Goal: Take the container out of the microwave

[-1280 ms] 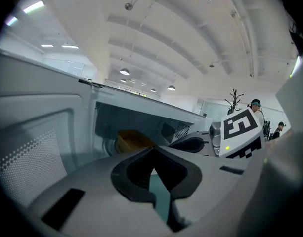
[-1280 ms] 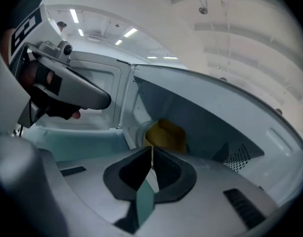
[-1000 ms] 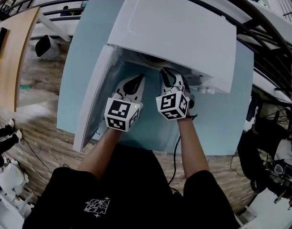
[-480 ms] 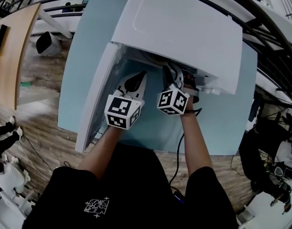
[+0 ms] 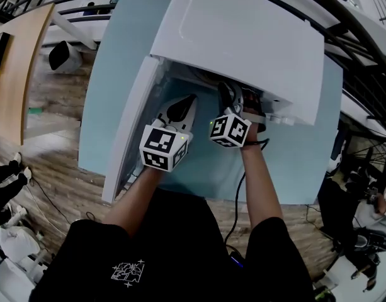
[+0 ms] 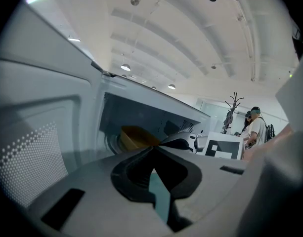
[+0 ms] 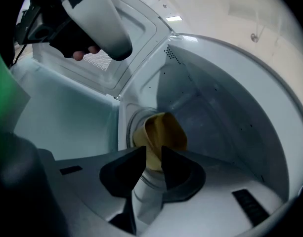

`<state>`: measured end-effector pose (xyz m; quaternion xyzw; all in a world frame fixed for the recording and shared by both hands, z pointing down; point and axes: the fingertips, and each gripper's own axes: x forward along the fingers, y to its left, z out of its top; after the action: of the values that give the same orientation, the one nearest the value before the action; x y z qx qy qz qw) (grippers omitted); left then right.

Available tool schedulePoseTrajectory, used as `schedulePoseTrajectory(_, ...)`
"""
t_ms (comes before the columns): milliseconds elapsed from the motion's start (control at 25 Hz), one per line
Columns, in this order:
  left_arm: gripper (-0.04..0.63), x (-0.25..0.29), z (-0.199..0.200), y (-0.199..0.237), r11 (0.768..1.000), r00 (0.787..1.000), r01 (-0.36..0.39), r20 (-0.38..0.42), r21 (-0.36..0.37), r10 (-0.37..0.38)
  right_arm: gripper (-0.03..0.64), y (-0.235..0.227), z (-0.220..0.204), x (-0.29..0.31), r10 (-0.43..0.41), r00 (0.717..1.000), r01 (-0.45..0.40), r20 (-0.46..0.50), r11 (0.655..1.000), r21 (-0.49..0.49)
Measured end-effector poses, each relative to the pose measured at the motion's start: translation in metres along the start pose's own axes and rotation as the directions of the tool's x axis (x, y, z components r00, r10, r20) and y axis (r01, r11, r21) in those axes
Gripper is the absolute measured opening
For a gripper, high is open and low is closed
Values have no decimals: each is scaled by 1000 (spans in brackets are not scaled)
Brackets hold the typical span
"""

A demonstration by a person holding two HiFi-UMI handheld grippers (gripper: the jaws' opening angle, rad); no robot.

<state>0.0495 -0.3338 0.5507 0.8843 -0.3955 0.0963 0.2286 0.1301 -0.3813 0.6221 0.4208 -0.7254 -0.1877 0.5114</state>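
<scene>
Change since earlier frames: right gripper (image 5: 229,98) sits deeper in the cavity, toward 12 o'clock; left gripper (image 5: 184,106) is nearly unchanged.

- Microwave (image 5: 243,43): white, on the pale blue surface (image 5: 287,162). Door (image 5: 133,124) swung open at 9 o'clock of the cavity.
- Container (image 7: 166,132): yellow-brown, open-topped, inside the cavity on the turntable (image 7: 127,125). Contents not visible.
- Right gripper, own view (image 7: 152,154): fingers drawn to a narrow gap with the container's wall in it; apparently pinching the rim.
- Left gripper, own view (image 6: 152,151): fingertips meet, nothing between them. Held at the cavity mouth, with the container (image 6: 134,138) at its 11 o'clock and apart from it.

Hazards, as judged:
- The hold is on one thin wall only, so the container may pivot or slip from the fingers on lifting.
- Dragging instead of lifting may catch the base on the turntable edge or the cavity sill, tipping it.
- The left gripper is close beside the exit path, so a withdrawal toward 6 o'clock may knock the container against it or the door.
</scene>
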Motion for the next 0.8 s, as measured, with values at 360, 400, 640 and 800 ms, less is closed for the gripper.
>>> schedulePoseTrajectory(360,8,-4,2,1,1000,1000,10,-5,-4,-10,72,1,1,4,16,1000,-17,-21,999,-43)
schedulePoseTrajectory(400,8,-4,2,1,1000,1000,12,-6,-3,-12,72,1,1,4,18,1000,-20,-25,998,-53)
schedulePoseTrajectory(640,8,-5,4,0,1000,1000,16,-8,2,-16,63,-1,3,6,30,999,-34,-37,994,-105)
schedulePoseTrajectory(800,8,-6,4,1,1000,1000,17,-3,0,-17,54,-1,3,7,39,998,-45,-44,992,-122)
